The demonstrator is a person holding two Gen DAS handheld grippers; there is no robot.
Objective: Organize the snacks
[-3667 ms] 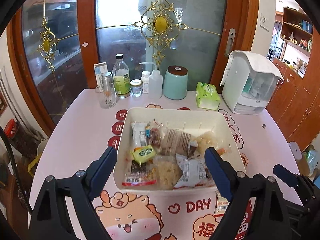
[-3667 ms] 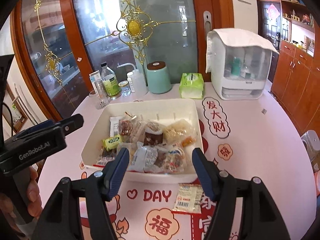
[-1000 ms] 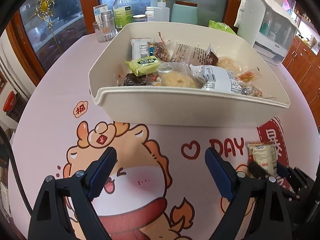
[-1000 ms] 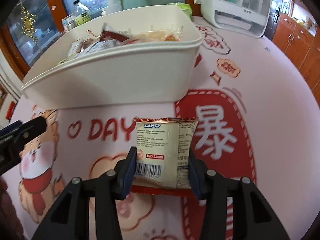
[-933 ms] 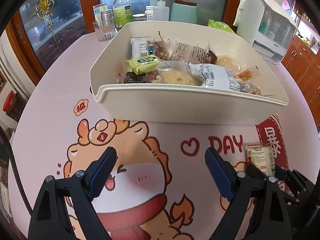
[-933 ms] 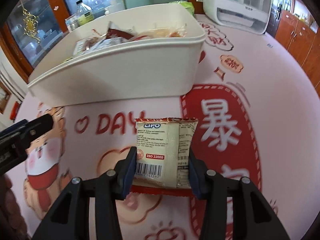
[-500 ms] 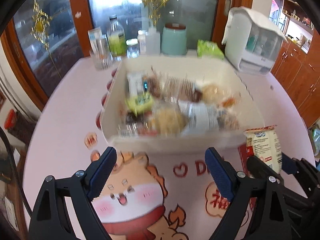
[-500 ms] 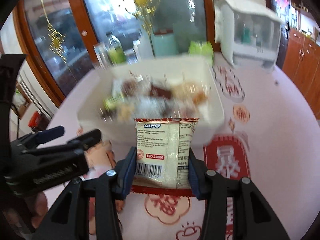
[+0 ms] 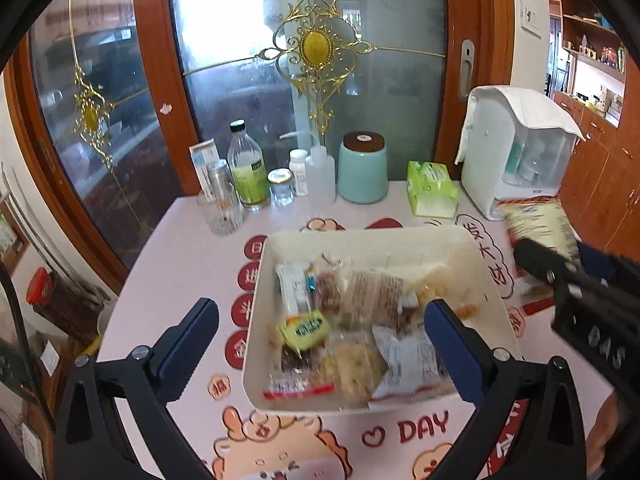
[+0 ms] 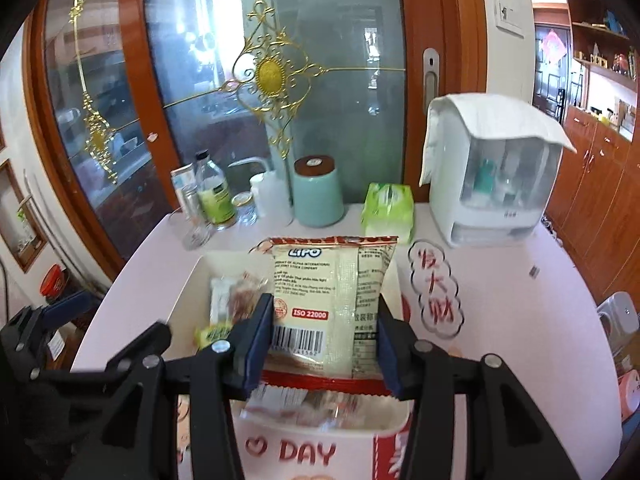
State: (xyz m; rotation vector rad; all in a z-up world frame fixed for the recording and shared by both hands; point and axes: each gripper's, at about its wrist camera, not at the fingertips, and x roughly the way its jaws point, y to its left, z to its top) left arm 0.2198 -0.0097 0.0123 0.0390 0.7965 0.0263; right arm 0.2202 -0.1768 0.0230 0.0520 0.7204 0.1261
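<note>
right gripper (image 10: 320,326) clamped on packet (image 10: 334,304), above tray (image 9: 460,236) | left gripper (image 9: 320,336) fingers apart, empty | left: drop packet in

The snack packet (image 10: 334,306) reads "LIPO" in blue at its top and "ISO 22000" on a red strip above its barcode. The pink tablecloth (image 10: 520,320) carries "DAY" beside a red heart near the front, and the red characters "发大财" at the right.
</note>
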